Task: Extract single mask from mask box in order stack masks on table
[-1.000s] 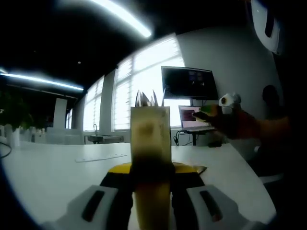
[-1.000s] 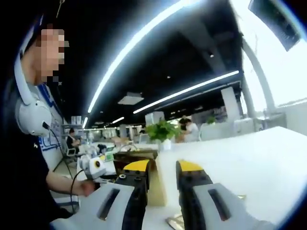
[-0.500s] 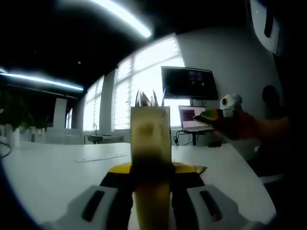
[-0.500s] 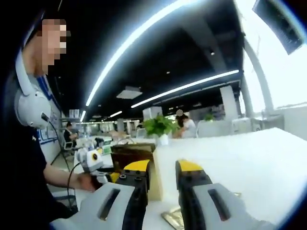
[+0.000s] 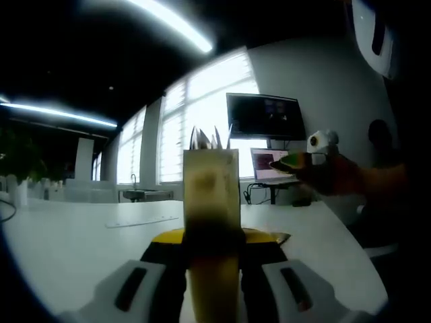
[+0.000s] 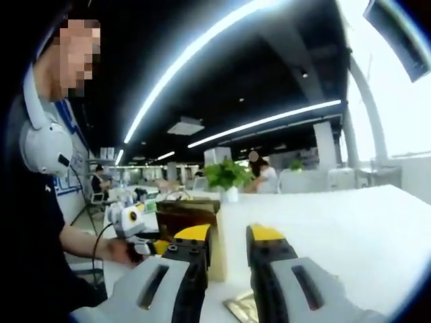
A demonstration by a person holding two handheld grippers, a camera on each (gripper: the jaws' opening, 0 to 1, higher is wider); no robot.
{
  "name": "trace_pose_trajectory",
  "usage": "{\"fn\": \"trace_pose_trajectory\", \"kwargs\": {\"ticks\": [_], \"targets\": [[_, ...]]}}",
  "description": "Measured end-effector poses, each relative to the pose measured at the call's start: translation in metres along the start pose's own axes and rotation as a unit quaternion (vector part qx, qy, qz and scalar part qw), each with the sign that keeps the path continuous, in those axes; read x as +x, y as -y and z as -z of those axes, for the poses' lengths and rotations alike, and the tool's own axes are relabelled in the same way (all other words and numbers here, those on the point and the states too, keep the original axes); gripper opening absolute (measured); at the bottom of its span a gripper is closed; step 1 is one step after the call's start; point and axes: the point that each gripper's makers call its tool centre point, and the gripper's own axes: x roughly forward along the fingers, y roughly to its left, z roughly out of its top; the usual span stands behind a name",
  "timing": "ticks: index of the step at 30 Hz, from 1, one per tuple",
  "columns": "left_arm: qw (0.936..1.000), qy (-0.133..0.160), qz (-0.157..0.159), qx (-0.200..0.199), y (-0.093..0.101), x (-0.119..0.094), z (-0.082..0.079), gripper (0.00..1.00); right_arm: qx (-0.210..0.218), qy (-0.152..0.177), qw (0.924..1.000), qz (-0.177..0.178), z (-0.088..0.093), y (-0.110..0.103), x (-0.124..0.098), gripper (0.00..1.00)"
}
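Observation:
A tall tan mask box (image 5: 211,195) stands on the white table (image 5: 74,235), and my left gripper (image 5: 212,237) is shut on its lower part. Pale mask edges (image 5: 205,138) stick out of its open top. To the right a hand holds my right gripper (image 5: 288,160) above the table, apart from the box. In the right gripper view the box (image 6: 195,217) stands just behind the left jaw. My right gripper (image 6: 227,235) is open with nothing between its jaws. My left gripper (image 6: 155,246) sits at the box's left side. A gold-coloured packet (image 6: 241,307) lies flat below the jaws.
A monitor (image 5: 264,116) and a laptop (image 5: 269,165) stand at the table's far end by bright windows. A potted plant (image 6: 225,178) sits on the table beyond the box. The person (image 6: 40,202) stands at the left of the right gripper view.
The right gripper view has shifted a little, with the box and left gripper sitting slightly more to the right in it. The left gripper and box have not moved.

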Motion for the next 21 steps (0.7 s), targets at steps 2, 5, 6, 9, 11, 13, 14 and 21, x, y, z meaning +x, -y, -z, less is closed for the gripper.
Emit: {"fn": "trace_pose_trajectory", "kwargs": {"ticks": [2,5,6,9,11,13,14,21], "targets": [[1.0000,0.000,0.000,0.000,-0.0001,-0.0001,0.0000,0.32,-0.001,-0.001,1.0000,0.000,0.0004,-0.0001,-0.0002,0.18],[1.0000,0.000,0.000,0.000,-0.0001,-0.0001,0.0000,0.32,0.000,0.000,1.0000,0.000,0.0002,-0.0003,-0.0010,0.18],[1.0000,0.000,0.000,0.000,-0.0002,-0.0002,0.0000,0.32,-0.001,0.000,1.0000,0.001,0.0003,-0.0001,-0.0015,0.18],[1.0000,0.000,0.000,0.000,-0.0003,-0.0002,0.0000,0.32,-0.003,0.000,1.0000,0.001,-0.0010,-0.0002,-0.0027,0.18],[1.0000,0.000,0.000,0.000,-0.0004,-0.0002,0.0000,0.32,-0.007,-0.001,1.0000,0.003,-0.0017,-0.0006,-0.0031,0.18],[1.0000,0.000,0.000,0.000,-0.0004,-0.0002,0.0000,0.32,-0.010,-0.001,1.0000,0.002,-0.0022,-0.0020,-0.0026,0.18],[1.0000,0.000,0.000,0.000,-0.0005,-0.0002,0.0000,0.32,-0.010,-0.002,0.9999,0.001,-0.0023,-0.0025,-0.0025,0.18],[1.0000,0.000,0.000,0.000,-0.0007,-0.0002,0.0001,0.32,-0.015,-0.003,0.9999,-0.004,-0.0045,-0.0079,0.0000,0.18]]}}
